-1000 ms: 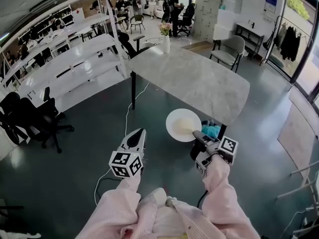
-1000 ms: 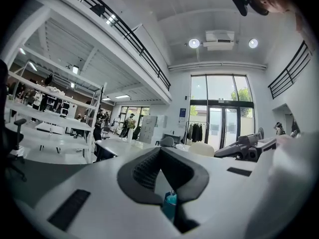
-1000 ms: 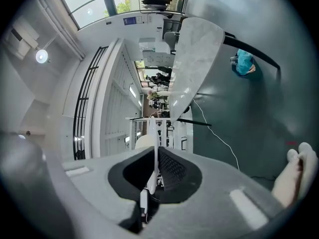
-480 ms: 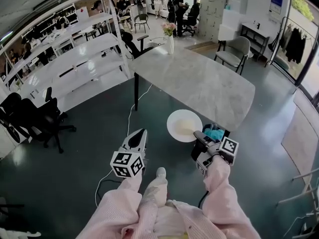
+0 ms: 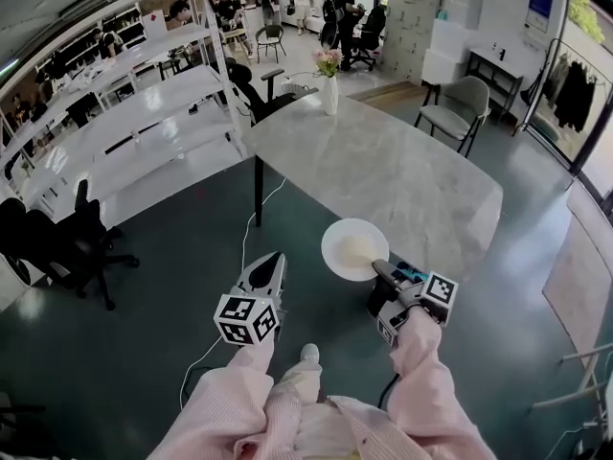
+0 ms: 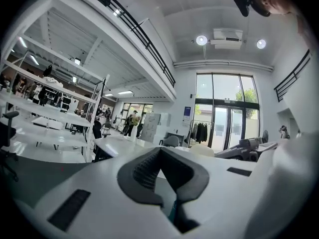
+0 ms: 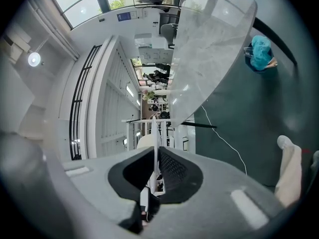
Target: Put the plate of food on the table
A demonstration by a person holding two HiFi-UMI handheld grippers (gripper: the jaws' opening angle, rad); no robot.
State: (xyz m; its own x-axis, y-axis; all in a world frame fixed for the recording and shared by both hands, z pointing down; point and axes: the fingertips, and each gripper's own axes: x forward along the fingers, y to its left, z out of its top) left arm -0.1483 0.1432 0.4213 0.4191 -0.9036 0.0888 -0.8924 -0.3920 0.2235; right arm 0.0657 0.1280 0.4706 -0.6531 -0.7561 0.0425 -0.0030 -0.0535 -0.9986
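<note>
White round plate of food (image 5: 354, 249), carried level in the air at the near edge of the bench (image 5: 412, 161).
The face with its pale food is turned upward; being round, the plate is alike along every axis. Its near rim is clamped between the pads of the right hand-held gripper (image 5: 380, 272), and it is held out from there toward the bench. The left hand-held gripper (image 5: 271, 262) is closed on nothing. Black-and-white square markers are borne on both cubes.

No legible text, labels or numbers.
</note>
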